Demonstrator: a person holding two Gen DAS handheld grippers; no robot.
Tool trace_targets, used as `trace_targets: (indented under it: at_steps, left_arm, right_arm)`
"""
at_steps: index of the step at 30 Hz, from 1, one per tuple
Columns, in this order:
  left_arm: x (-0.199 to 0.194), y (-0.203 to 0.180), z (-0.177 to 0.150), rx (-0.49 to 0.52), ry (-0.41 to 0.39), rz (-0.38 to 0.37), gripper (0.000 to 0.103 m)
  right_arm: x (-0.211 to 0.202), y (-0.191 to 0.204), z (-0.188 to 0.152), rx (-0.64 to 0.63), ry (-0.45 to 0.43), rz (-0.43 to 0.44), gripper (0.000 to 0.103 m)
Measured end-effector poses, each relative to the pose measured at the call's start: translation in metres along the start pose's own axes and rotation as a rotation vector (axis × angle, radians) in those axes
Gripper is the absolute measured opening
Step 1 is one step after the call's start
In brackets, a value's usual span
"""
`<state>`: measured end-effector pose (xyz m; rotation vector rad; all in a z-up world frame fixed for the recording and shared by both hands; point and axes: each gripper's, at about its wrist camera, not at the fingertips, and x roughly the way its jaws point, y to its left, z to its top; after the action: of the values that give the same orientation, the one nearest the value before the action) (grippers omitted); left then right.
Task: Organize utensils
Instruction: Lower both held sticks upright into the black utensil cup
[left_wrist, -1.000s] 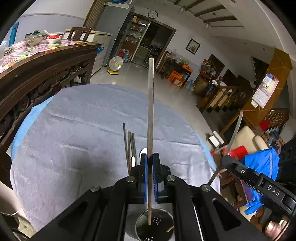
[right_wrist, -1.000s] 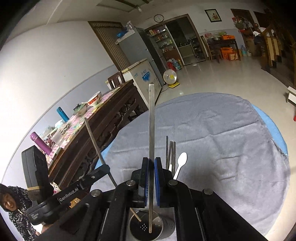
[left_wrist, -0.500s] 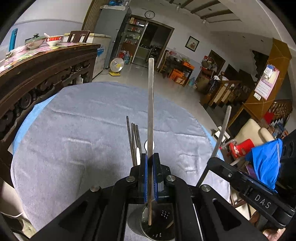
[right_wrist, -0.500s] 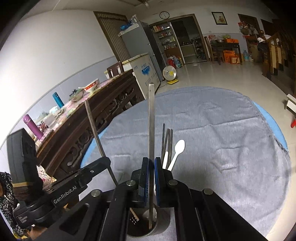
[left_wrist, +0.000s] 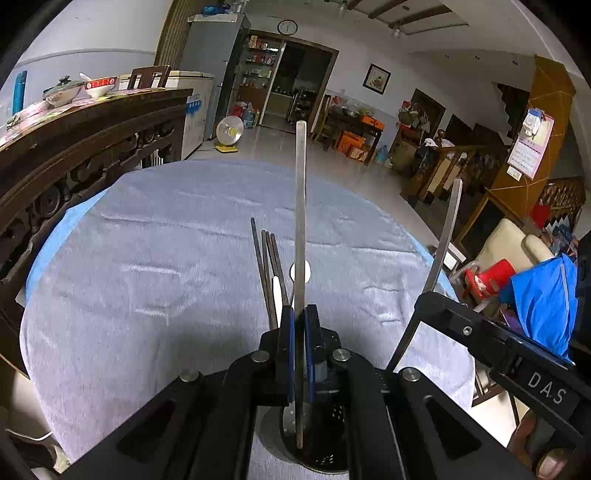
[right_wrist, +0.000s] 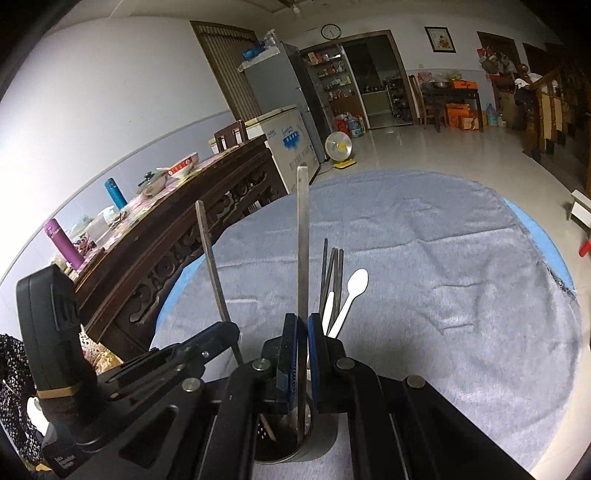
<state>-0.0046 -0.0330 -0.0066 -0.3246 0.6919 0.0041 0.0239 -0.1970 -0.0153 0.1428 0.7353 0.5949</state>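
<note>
My left gripper (left_wrist: 299, 314) is shut on an upright metal chopstick (left_wrist: 301, 206) whose lower end dips into the perforated metal holder (left_wrist: 325, 458) right beneath it. The right gripper (right_wrist: 303, 321) is likewise shut on a second metal chopstick (right_wrist: 303, 240), its tip inside the same holder (right_wrist: 317, 443). Each gripper shows in the other's view: the right gripper (left_wrist: 424, 299) at the right, the left gripper (right_wrist: 229, 328) at the left with its chopstick (right_wrist: 210, 258). Beyond the holder, dark chopsticks (right_wrist: 334, 273) and a white spoon (right_wrist: 354, 291) lie on the cloth.
A grey cloth (left_wrist: 147, 277) covers the round table. A dark carved wooden sideboard (left_wrist: 74, 158) with bowls and bottles runs along the left. A person's fingers (left_wrist: 554, 465) show at the bottom right. Chairs and clutter stand past the table's right edge.
Both grippers have sunk toward the holder with their chopsticks, whose lower ends now reach deeper into it. The cloth and the lying utensils look nearer.
</note>
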Motion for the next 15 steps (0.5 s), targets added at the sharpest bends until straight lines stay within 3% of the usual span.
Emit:
trace_targets:
  at_steps: [15]
  left_arm:
    - [-0.008, -0.002, -0.008, -0.006, 0.021, -0.018, 0.005]
  right_arm:
    - [-0.004, -0.001, -0.013, 0.0, 0.025, 0.012, 0.007]
